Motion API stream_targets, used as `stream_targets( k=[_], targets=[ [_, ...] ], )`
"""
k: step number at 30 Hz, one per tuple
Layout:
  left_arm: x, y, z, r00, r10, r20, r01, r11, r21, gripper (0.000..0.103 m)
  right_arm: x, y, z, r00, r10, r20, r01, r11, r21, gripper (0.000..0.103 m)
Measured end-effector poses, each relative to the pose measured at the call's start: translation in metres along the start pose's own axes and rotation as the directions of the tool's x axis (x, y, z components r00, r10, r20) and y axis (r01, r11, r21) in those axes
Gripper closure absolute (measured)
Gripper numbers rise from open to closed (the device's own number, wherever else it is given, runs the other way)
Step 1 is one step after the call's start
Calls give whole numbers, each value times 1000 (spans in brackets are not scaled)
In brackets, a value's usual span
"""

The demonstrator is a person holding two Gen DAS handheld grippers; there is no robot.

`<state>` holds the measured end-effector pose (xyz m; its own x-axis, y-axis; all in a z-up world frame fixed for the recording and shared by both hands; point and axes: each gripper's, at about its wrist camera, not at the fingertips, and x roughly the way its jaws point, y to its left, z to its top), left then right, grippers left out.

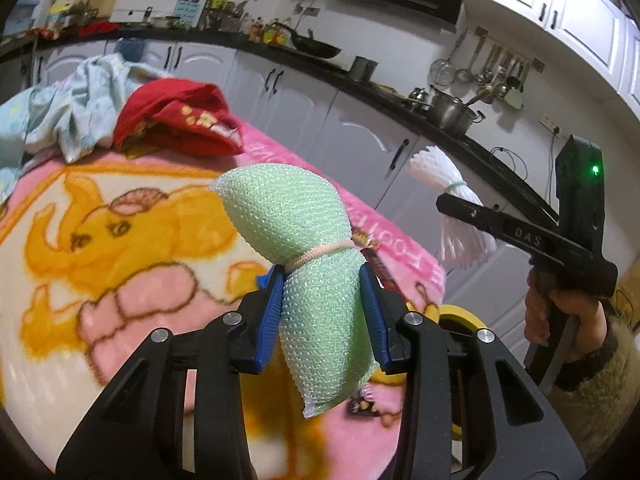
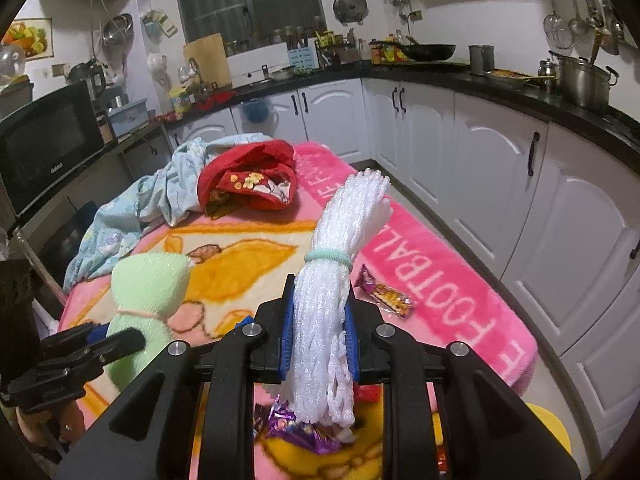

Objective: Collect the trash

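I grip a green foam roll (image 1: 316,280) in my left gripper (image 1: 324,308), frame centre; my right gripper (image 2: 318,320) clamps a white net bundle (image 2: 340,280) above the pink blanket (image 2: 440,264).

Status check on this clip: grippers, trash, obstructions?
Left gripper shut on green foam bundle. Right gripper shut on white foam-net bundle. Snack wrapper remains on blanket.

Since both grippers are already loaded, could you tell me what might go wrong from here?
1. The left gripper pinches the green foam bundle below its band, so the top-heavy bundle may tip or slip.
2. The white foam net bundle in the right gripper is soft and could slide out.
3. Snack wrappers on the pink blanket may be missed.
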<state>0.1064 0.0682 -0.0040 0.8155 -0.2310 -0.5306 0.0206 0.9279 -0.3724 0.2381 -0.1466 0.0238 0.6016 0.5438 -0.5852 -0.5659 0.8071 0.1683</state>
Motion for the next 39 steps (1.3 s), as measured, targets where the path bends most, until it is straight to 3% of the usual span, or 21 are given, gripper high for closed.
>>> stream_targets(
  k=[15, 39],
  targets=[
    [17, -61, 11, 996, -86, 7, 85, 991, 104, 73, -72, -33, -30, 997, -62, 52, 61, 998, 33, 83],
    [71, -153, -12, 978, -186, -95, 204, 948, 244, 73, -134, -96, -103, 978, -202, 58, 193, 971, 139, 83]
  ],
)
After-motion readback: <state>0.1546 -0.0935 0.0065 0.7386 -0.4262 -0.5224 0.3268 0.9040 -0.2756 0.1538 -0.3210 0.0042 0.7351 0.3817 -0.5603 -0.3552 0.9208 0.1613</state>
